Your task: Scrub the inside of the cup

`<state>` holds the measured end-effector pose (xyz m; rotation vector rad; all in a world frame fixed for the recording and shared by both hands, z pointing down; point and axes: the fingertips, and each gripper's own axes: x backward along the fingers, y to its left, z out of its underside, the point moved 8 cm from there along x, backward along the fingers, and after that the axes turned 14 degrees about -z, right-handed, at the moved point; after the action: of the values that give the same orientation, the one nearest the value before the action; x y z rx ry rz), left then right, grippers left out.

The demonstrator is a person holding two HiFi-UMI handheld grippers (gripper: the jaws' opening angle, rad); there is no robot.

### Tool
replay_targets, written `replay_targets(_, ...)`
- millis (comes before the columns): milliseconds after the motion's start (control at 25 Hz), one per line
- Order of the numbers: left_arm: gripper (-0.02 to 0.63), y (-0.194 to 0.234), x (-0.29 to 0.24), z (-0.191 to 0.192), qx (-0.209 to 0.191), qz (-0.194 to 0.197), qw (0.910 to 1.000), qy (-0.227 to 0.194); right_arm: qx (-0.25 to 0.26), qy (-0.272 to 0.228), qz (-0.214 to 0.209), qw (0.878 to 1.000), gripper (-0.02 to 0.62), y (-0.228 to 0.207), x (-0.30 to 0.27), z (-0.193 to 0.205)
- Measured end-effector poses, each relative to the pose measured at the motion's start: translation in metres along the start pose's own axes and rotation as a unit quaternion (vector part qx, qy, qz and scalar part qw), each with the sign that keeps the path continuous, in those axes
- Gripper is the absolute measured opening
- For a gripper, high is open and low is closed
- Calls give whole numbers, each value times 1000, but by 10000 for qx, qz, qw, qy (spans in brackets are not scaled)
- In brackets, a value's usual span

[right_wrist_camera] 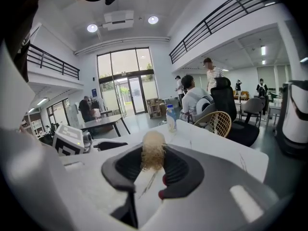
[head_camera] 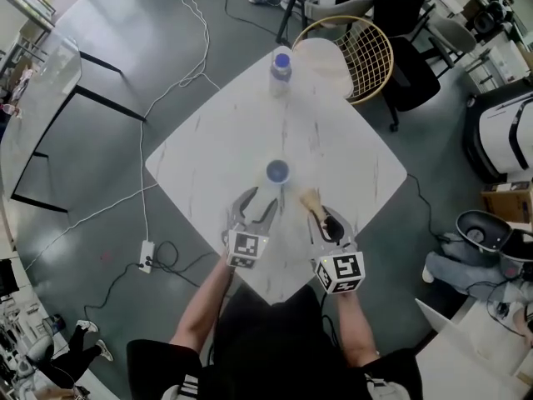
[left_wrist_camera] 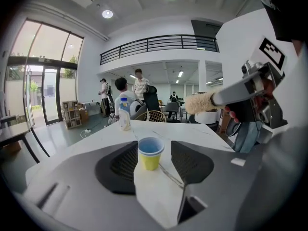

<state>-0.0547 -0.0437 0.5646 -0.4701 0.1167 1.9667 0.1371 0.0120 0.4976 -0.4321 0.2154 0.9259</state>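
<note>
A small yellow cup with a blue inside stands upright near the middle of the white marble table. My left gripper lies just short of it, open. In the left gripper view the cup sits between the two dark pads with a gap on each side. My right gripper, to the right of the cup, is shut on a brush with a tan bristle head. That bristle head sticks out past the right gripper and also shows in the left gripper view as the brush.
A plastic water bottle stands at the table's far corner. A wicker chair and a black office chair stand behind it. A power strip and cables lie on the floor at left. People stand far back in the room.
</note>
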Motion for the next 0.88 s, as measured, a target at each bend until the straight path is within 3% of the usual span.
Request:
replay_targets(400,145,6,67,-45,-66,196,9978,-625,360,-387,231,9983,107,45,29,-16)
replay_targets(880,56,11,140,-68,-8,172,9941,-1070,717,-743,489,9935,107,100,72,-23)
